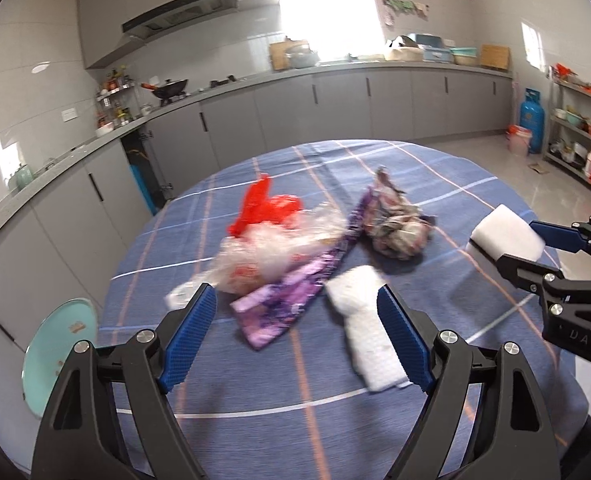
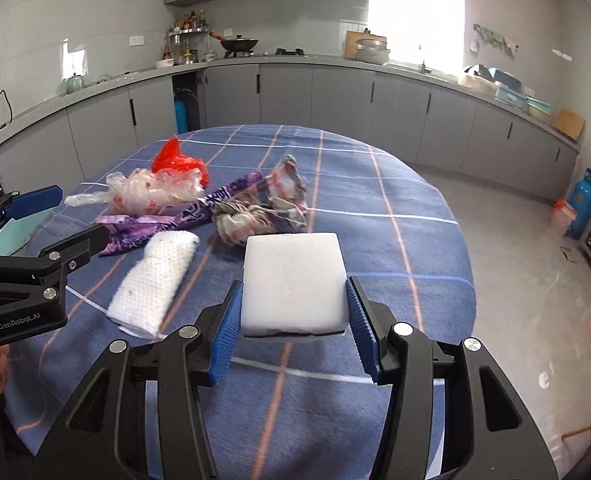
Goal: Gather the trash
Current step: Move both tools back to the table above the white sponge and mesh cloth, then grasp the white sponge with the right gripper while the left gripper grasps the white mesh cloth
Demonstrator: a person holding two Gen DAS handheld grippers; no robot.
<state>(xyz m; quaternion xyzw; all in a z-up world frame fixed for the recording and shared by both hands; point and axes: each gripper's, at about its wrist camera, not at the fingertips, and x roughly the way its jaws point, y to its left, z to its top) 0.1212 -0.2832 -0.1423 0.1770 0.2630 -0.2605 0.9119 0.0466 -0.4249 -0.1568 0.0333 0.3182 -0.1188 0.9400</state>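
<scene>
On the blue checked tablecloth (image 2: 383, 216) lies a heap of trash: a red plastic bag (image 2: 173, 160), a clear crumpled bag (image 2: 155, 192), a long purple wrapper (image 2: 199, 210), a crumpled printed wrapper (image 2: 263, 212) and a white mesh foam sleeve (image 2: 155, 280). My right gripper (image 2: 294, 286) is shut on a white foam block (image 2: 291, 264), held above the cloth. My left gripper (image 1: 295, 294) stands open low over the table. The purple wrapper (image 1: 291, 300) lies between its tips and the mesh sleeve (image 1: 369, 332) lies by its right finger; neither is touched.
A teal plate (image 1: 59, 352) sits off the table's left edge. Grey kitchen cabinets (image 2: 335, 92) run behind the table. A blue gas cylinder (image 2: 583, 200) and a pink bucket (image 2: 561, 216) stand on the floor at right.
</scene>
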